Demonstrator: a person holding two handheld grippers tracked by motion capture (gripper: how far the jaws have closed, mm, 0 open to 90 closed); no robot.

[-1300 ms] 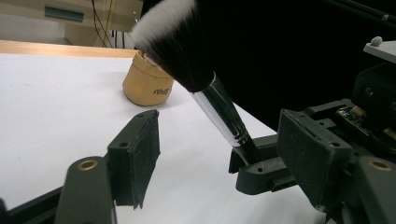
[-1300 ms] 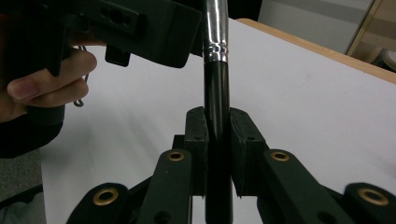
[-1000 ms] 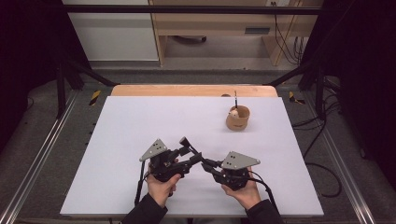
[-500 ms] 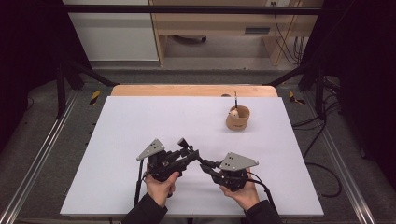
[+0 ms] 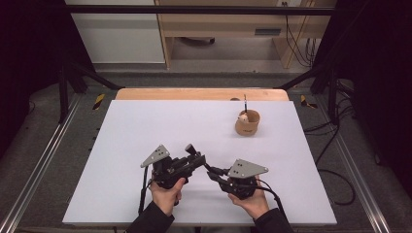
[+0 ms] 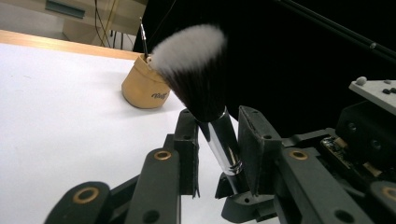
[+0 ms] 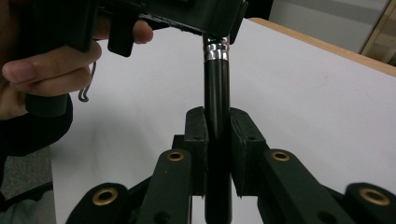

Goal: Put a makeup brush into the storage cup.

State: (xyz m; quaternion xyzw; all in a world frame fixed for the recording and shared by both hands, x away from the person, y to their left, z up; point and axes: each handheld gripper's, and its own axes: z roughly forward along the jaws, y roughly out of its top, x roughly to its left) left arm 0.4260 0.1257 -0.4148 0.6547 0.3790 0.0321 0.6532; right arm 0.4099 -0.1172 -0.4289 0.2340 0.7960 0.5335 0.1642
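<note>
A makeup brush (image 6: 194, 60) with white-tipped dark bristles, a silver ferrule (image 6: 224, 149) and a black handle (image 7: 217, 93) is held up between the two grippers near the table's front edge. My right gripper (image 7: 217, 126) is shut on the handle. My left gripper (image 6: 219, 140) has the ferrule between its jaws, which have just been closing. A small gap still shows beside the left pad (image 6: 189, 154). In the high view the left gripper (image 5: 198, 160) and right gripper (image 5: 214, 172) point at each other, and the brush head (image 5: 190, 148) sticks up.
A tan pouch (image 5: 247, 123) with a thin stick (image 5: 245, 103) standing in it sits at the back right of the white table (image 5: 145, 126). A wooden strip (image 5: 194, 93) runs along the far edge. Metal frame rails flank the table.
The left gripper's jaws have narrowed around the brush's ferrule. Both hands have stayed in place.
</note>
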